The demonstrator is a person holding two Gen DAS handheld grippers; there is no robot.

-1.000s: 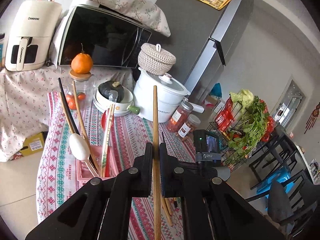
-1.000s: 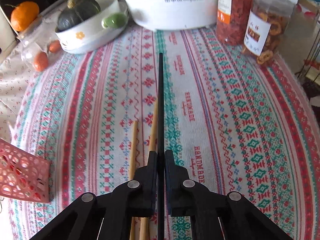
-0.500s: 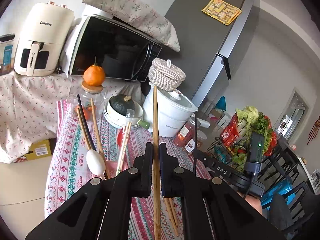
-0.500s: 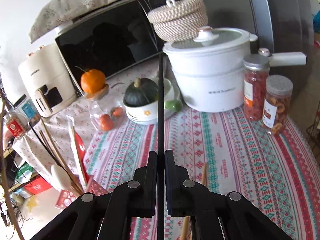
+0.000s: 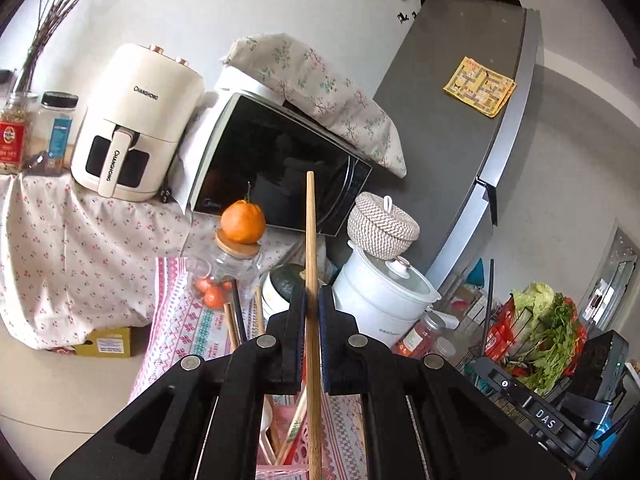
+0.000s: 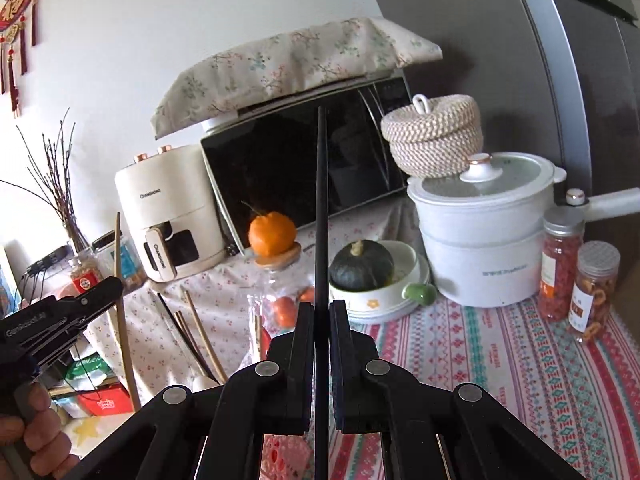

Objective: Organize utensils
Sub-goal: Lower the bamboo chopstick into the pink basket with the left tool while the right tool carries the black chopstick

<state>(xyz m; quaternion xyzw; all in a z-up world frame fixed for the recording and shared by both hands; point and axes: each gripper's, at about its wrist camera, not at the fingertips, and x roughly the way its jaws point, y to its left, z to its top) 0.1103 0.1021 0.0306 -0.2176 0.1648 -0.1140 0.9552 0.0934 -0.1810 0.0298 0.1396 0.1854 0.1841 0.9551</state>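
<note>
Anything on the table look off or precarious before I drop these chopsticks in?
Two stacked oddities: an orange balanced on the glass jar's wooden lid, and a woven basket perched on the white pot's lid. Nothing looks spilled or broken.

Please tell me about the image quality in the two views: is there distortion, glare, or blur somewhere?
Left wrist view: strong fisheye bending; the refrigerator leans and curves, corners are black, daylight is soft, and the microwave door mirrors the room. Right wrist view: the same curving; the wooden chopstick at the left edge bows, the microwave door reflects dimly, and the black chopstick stays sharp.
</note>
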